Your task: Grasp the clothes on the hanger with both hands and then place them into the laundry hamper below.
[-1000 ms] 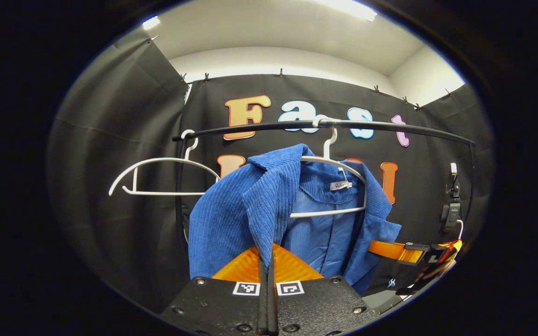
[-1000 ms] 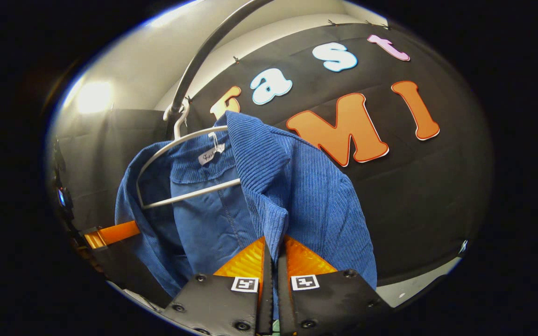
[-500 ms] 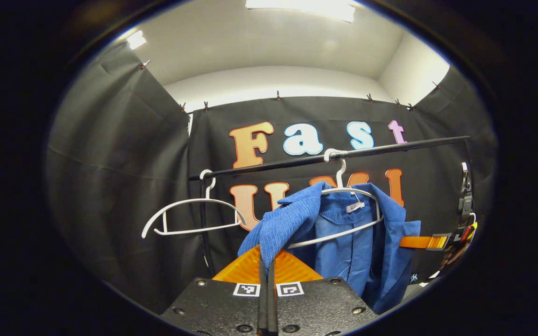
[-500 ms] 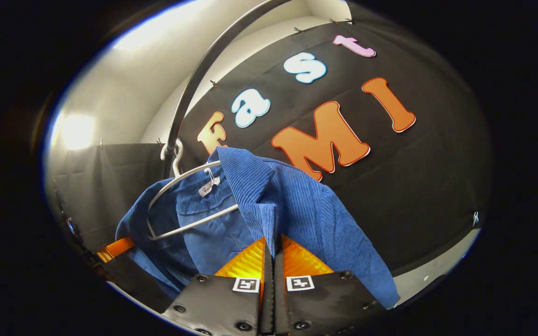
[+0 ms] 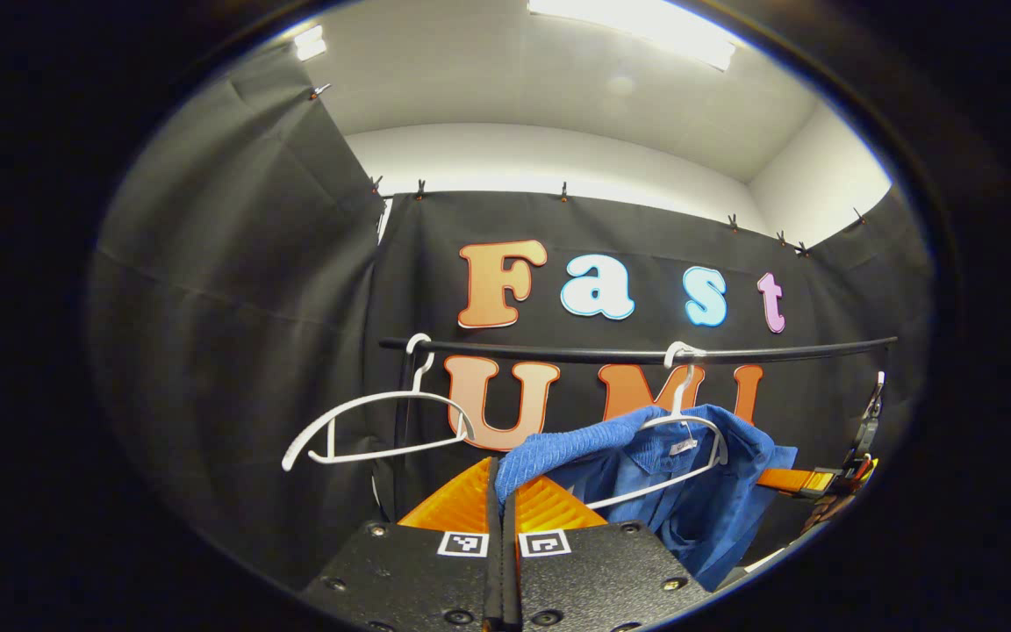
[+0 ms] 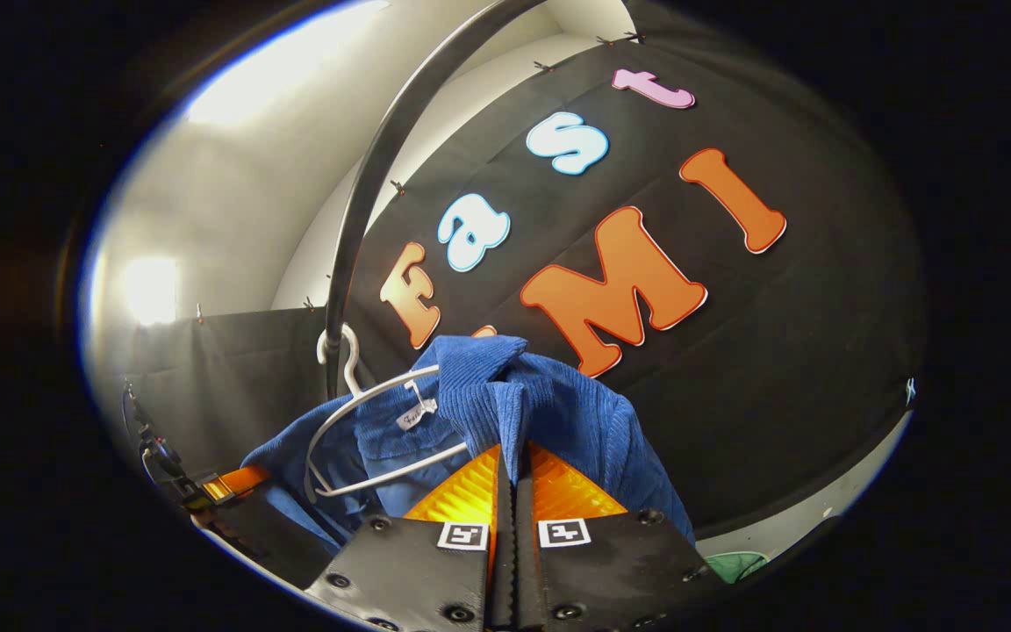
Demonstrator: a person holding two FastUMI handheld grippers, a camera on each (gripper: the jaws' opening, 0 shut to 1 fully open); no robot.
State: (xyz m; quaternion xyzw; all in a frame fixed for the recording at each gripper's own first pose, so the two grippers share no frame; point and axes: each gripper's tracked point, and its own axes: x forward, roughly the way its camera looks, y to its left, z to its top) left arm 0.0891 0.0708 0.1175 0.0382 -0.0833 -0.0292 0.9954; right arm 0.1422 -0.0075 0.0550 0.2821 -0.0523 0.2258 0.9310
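Compared w/ 1 s ago, the blue jacket (image 5: 690,491) sits lower and smaller in the left gripper view, and the rail (image 5: 637,355) now runs across the middle, not high up. The collar part in the left claw (image 5: 503,491) is pulled out more flat toward the camera. In the right gripper view the jacket (image 6: 549,412) is more bunched up at the claw, and the white hanger (image 6: 383,439) shows more bare wire than before.

Left claw: nearly closed, both fingers pinch a fold of the jacket's ribbed edge. Right claw (image 6: 510,478): also nearly closed, fingers pressed on a thick fold of the jacket at the front.

The jacket is still partly on its hanger (image 5: 690,448), which hooks on the rail at the right. A second hanger (image 5: 374,430), bare, hangs on the rail to the left. Far right in the left gripper view, the other claw (image 5: 799,480) touches the jacket's side.
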